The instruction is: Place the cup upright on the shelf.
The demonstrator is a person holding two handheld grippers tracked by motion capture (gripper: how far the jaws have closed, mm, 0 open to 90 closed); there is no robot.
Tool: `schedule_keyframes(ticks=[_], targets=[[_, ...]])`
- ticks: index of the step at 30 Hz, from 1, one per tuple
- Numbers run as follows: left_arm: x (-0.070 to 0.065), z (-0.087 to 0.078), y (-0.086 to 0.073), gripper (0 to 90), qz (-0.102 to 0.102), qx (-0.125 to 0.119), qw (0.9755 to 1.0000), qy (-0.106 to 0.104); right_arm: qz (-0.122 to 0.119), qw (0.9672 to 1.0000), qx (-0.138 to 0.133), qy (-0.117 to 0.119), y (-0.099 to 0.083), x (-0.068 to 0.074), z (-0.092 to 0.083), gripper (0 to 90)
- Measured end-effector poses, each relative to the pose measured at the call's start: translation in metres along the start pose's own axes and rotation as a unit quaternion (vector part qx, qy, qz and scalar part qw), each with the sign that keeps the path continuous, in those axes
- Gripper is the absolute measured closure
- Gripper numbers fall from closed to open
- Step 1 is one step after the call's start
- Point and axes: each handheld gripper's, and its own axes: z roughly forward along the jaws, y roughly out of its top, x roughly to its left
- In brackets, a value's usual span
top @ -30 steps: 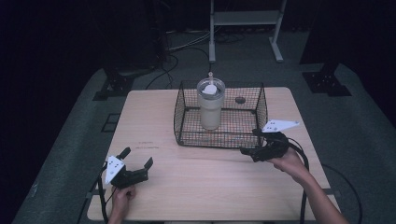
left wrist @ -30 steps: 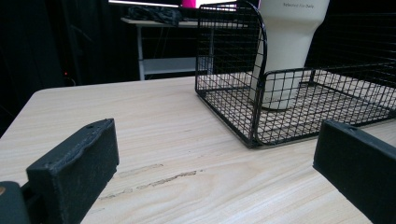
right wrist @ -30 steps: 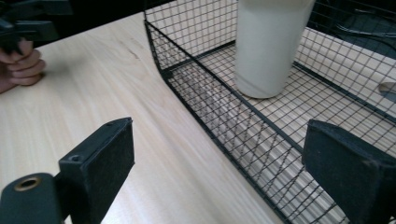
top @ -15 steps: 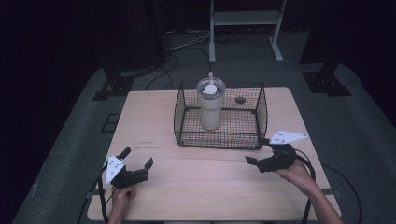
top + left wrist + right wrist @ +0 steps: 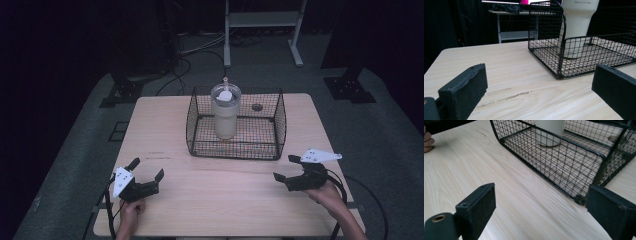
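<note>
Cup stands upright inside the wire basket, near the basket's left side, on the far half of the tabletop. It is a tall cup, so its long way runs straight up.

Left gripper rests low at the near left corner of the tabletop, held in the person's hand. Its jaws are wide open and hold nothing. From its own view the cup lies ahead and to the right, behind the basket's mesh wall.

Right gripper sits at the near right, just in front of the basket's right corner. Its jaws are wide open too, with nothing between them. In its view the cup is ahead, beyond the low front rim of the basket.

Both grippers are well apart from the cup. The left gripper seems closer to the cup's side of the basket; the right one is closer to the basket itself. I think any reach must go up and over the mesh wall and come down on the cup from above.
</note>
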Motion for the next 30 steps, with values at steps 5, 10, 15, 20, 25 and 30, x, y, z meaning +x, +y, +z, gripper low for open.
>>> schedule_keyframes(ticks=[5, 10, 15, 20, 25, 30], targets=[[0.0, 0.0, 0.0, 0.0, -0.001, 0.0, 1.0, 0.001, 0.012, 0.9999, -0.003, -0.006, -0.01, -0.003, -0.004, 8.9], [0.0, 0.0, 0.0, 0.0, -0.001, 0.0, 1.0, 0.001, 0.019, 0.9997, -0.002, -0.013, -0.02, -0.006, -0.006, 8.9], [0.0, 0.0, 0.0, 0.0, -0.001, 0.0, 1.0, 0.001, 0.028, 0.9995, 0.0, -0.016, -0.028, -0.008, -0.007, 8.9], [0.0, 0.0, 0.0, 0.0, -0.001, 0.0, 1.0, 0.001, 0.036, 0.9992, 0.001, -0.018, -0.035, -0.009, -0.009, 8.9], [0.0, 0.0, 0.0, 0.0, -0.001, 0.0, 1.0, 0.002, 0.045, 0.9988, -0.003, -0.021, -0.043, -0.01, -0.011, 8.9], [0.0, 0.0, 0.0, 0.0, -0.001, 0.0, 1.0, 0.002, 0.051, 0.9982, -0.006, -0.031, -0.049, -0.01, -0.014, 8.9]])
